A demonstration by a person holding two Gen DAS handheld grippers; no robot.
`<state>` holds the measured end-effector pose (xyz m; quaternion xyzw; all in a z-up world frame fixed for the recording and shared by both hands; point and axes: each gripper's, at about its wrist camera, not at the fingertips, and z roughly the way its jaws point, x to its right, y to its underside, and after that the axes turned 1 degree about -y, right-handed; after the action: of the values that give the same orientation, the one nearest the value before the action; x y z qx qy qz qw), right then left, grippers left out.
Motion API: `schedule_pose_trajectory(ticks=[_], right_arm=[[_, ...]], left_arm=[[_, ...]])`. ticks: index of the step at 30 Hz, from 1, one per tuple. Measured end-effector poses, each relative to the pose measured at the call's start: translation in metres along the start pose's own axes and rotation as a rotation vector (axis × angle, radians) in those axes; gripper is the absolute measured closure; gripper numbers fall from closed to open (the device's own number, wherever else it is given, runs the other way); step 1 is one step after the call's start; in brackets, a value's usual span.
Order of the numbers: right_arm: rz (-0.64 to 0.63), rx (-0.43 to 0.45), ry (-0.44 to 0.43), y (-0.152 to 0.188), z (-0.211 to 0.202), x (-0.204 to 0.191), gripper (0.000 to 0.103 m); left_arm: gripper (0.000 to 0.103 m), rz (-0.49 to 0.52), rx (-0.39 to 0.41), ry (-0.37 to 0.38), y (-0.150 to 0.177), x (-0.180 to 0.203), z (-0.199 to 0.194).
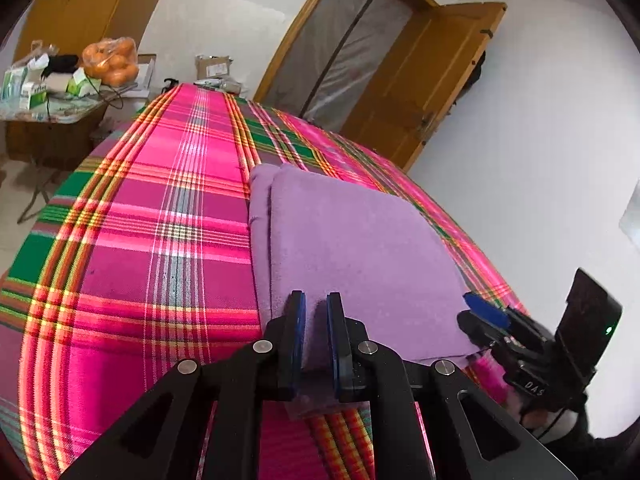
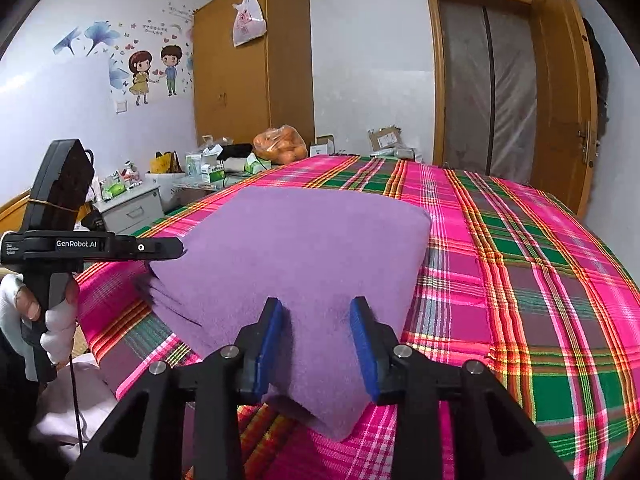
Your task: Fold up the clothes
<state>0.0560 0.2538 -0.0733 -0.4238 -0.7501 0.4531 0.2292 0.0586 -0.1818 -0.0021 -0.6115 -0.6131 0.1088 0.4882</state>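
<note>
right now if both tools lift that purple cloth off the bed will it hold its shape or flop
Probably flop. The purple cloth looks like soft fleece, and its near corner already droops between the right tool fingers. Its stacked folded layers could slide apart or unfold. It looks light, and the fuzzy nap should grip well in the left tool too.

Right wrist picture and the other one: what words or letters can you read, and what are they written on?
"GenRobot.AI": white letters on the black left gripper body.
"DAS": pale letters on the right gripper body, partly cut off.
Small white print left of "GenRobot.AI": too small to read.
Writing on the wall stickers, the green boxes and the hanging plastic bag: too blurred to read.
</note>
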Motion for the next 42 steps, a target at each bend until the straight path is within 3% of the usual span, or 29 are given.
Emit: schedule_pose_trajectory(ticks=[6,10,15,21,26,29,36,42], right_arm=[[-0.005,-0.017,0.002,-0.002,0.003,-0.002,0.067],[0.092,-0.037,-0.049,-0.015,-0.003,0.014,0.068],[0.141,-0.005,0.004,-0.034,-0.001,0.033,0.068],[0.282,-0.076,-0.035,-0.042,0.026,0.057,0.068],[0.278,-0.093,-0.047,-0.054,0.033,0.065,0.068],[0.272,-0.189,-0.051,-0.052,0.053,0.069,0.068],[0.326,-0.168,-0.088,-0.055,0.049,0.079,0.068],[0.3,-0.125,-0.056,-0.078,0.053,0.079,0.068]], left_arm=[[0.092,0.022,0.018,-0.002,0.004,0.001,-0.001],[0.092,0.015,0.003,0.001,0.002,0.0,-0.003],[0.092,0.018,-0.02,-0.029,-0.013,0.004,-0.004],[0.092,0.054,-0.002,-0.071,-0.038,0.005,-0.001],[0.092,0.068,0.0,-0.075,-0.051,0.006,0.008],[0.092,0.072,-0.01,-0.063,-0.057,0.007,0.016],[0.092,0.061,-0.072,-0.073,-0.058,0.005,0.037],[0.092,0.084,-0.046,-0.072,-0.078,0.01,0.04]])
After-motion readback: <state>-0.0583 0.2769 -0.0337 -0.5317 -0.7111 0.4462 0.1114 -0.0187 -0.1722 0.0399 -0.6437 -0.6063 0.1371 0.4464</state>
